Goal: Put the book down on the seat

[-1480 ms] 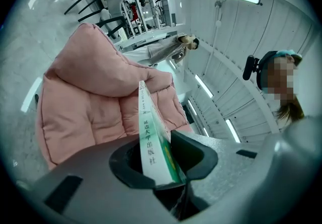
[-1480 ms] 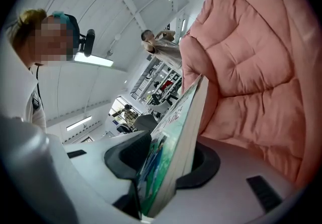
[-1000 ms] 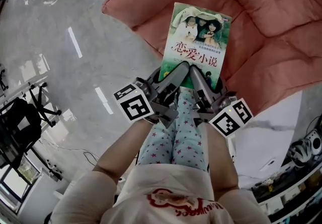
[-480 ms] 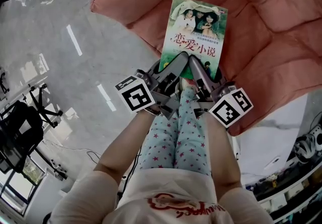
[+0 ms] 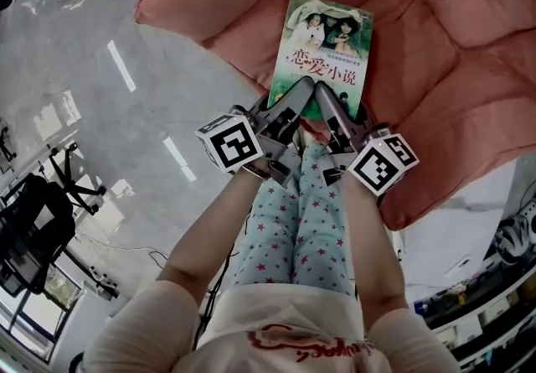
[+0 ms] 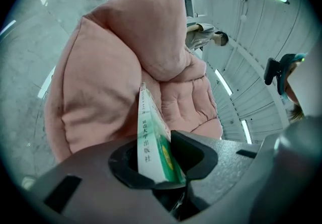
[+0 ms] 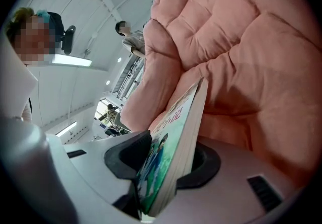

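Note:
A green paperback book (image 5: 323,54) with a photo cover and red Chinese title hangs flat over the pink padded seat (image 5: 435,44), near edge toward me. My left gripper (image 5: 299,97) and right gripper (image 5: 325,101) both clamp its near edge, side by side. In the left gripper view the book (image 6: 151,140) stands edge-on between the black pads (image 6: 193,152), spine showing. Seen from the right gripper view, the book (image 7: 173,142) is pinched cover-side left, page edges right. I cannot tell whether the book touches the cushion.
The pink cushion chair (image 6: 115,67) fills the space ahead; its rounded front lip (image 5: 180,15) meets the glossy grey floor (image 5: 75,95). A person stands far behind the chair (image 6: 204,36). Black chair base (image 5: 33,220) at left, cluttered shelf (image 5: 494,279) at right.
Both grippers have sunk with the book toward the seat; the cushion now fills more of the head view and the book lies further over it.

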`<state>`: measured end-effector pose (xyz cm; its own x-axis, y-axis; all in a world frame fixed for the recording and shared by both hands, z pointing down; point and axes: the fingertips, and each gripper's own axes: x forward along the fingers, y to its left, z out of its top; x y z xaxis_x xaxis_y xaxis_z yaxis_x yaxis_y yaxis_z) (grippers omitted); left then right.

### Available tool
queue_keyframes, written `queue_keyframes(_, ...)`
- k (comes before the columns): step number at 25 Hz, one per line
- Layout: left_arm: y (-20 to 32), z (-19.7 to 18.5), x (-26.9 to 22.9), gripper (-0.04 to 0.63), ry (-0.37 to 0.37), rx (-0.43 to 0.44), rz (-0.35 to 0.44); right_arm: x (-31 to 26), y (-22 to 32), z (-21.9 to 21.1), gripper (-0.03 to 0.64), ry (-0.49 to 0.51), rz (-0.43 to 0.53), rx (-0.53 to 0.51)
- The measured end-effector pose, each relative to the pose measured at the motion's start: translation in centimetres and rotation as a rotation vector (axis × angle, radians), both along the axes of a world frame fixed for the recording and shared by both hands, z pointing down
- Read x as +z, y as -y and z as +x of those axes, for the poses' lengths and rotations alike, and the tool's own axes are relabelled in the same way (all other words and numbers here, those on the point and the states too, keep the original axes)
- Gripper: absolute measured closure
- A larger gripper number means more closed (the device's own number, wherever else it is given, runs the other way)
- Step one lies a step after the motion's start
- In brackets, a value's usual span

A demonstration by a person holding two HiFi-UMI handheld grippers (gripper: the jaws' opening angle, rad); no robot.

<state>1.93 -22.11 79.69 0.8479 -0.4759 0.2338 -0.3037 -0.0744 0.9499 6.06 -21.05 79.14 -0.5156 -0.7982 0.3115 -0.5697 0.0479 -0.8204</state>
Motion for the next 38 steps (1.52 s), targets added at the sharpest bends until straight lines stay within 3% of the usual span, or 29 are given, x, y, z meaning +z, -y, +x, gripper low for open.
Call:
queue_keyframes(9,-0.5,0.5,2.3,0.495,0.003,-0.001,-0.052,2.5,-0.6,0.6,0.464,-0.008,-0.081,0.002)
queue_keyframes(18,-0.9,-0.6,4.1,0.457,0.218,-0.004,-0.096,4.0,-1.4,0.4,0.442,-0.190,-0.210,-0.010)
queue_keyframes(21,-1.0,-1.3,4.6,0.420,0.324,0.024,-0.087,4.5,-1.4,0.4,0.413,-0.240,-0.246,-0.018)
queue_keyframes(24,-1.1,-1.7,4.6,0.413,0.379,0.028,-0.080,4.6,-1.5,0.5,0.389,-0.297,-0.288,-0.022)
queue_keyframes(28,-1.1,-1.7,4.9,0.400,0.478,0.043,-0.062,5.0,-1.8,1.7,0.323,-0.442,-0.359,-0.047)
queue_keyframes(31,-1.2,-3.5,5.5,0.400,0.604,0.026,-0.060,3.8,-1.4,2.8,0.308,-0.640,-0.298,-0.063)
queue_keyframes(33,-1.6,-4.9,5.9,0.400,0.650,0.007,-0.077,2.7,-1.2,3.7,0.308,-0.745,-0.246,-0.079)
queue_keyframes(38,-3.0,-6.9,5.2,0.400,0.691,-0.028,-0.087,1.2,-1.4,4.2,0.307,-0.755,-0.196,-0.087)
